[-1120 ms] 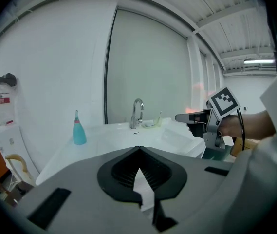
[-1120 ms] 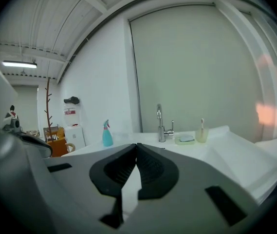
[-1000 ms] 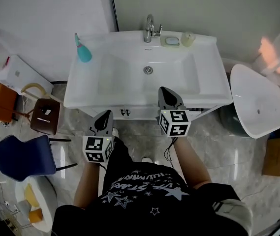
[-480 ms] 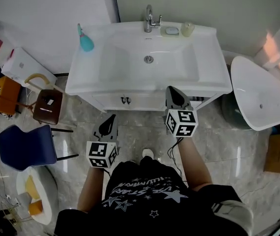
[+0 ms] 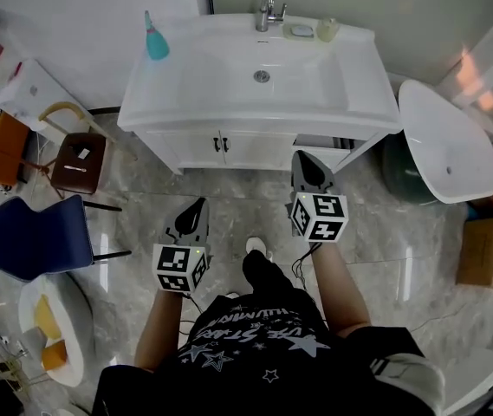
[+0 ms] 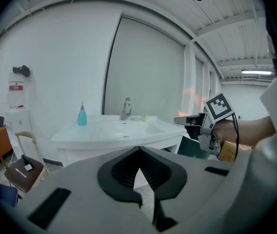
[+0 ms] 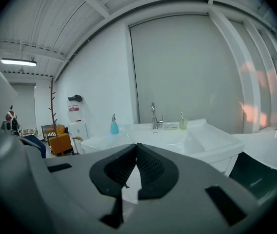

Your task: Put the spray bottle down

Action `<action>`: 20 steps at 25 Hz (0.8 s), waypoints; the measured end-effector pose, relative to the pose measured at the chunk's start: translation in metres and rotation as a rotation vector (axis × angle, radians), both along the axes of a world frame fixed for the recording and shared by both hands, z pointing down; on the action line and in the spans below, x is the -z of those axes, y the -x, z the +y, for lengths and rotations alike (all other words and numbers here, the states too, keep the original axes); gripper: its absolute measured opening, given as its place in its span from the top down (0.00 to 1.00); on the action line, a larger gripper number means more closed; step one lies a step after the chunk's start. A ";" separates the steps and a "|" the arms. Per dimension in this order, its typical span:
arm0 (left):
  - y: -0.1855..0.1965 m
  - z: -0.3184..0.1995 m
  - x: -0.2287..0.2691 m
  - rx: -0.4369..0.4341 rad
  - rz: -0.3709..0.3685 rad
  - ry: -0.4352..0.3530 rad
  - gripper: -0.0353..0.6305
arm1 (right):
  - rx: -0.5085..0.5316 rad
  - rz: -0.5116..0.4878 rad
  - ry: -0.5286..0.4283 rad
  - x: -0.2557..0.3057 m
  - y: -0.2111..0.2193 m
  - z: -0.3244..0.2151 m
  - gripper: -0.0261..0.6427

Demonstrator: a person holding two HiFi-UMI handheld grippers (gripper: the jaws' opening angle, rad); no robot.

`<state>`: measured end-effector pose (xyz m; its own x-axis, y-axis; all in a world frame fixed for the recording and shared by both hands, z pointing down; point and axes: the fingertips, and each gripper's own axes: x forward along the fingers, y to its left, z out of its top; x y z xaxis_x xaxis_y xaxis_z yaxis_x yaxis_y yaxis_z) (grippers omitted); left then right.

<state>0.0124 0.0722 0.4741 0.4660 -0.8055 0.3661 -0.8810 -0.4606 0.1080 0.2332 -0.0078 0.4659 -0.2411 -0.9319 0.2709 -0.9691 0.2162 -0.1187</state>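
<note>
The teal spray bottle [image 5: 155, 43] stands upright on the back left corner of the white sink unit [image 5: 229, 115]. It also shows in the left gripper view, spray bottle [image 6: 82, 116], and in the right gripper view, spray bottle [image 7: 114, 126]. My left gripper [image 5: 199, 204] hangs over the floor in front of the cabinet, shut and empty, its tips [image 6: 138, 148] together. My right gripper [image 5: 302, 159] is level with the sink's front right edge, also shut with nothing in it, tips [image 7: 137, 145] touching. Both grippers are well apart from the bottle.
A faucet [image 5: 266, 7], a soap dish [image 5: 300, 30] and a cup [image 5: 327, 29] sit at the sink's back. A white tub [image 5: 445, 146] and a cardboard box [image 5: 484, 250] stand to the right. A brown stool [image 5: 77, 167] and a blue chair [image 5: 29, 237] stand to the left.
Both grippers have drawn back from the sink's front edge to over the floor, and the sink now lies farther away. The spray bottle has stayed where it stands.
</note>
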 end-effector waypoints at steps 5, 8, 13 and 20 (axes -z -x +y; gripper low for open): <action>0.017 0.066 0.006 -0.027 0.000 -0.017 0.92 | -0.005 0.018 -0.003 0.006 0.018 0.077 0.94; 0.022 0.100 0.007 -0.051 -0.001 -0.021 0.92 | -0.011 0.026 -0.004 0.009 0.024 0.118 0.94; 0.026 0.148 0.017 -0.086 0.013 -0.047 0.92 | -0.030 0.045 -0.006 0.015 0.029 0.178 0.94; 0.028 0.196 0.016 -0.137 0.017 -0.055 0.92 | -0.077 0.071 -0.014 0.022 0.027 0.243 0.94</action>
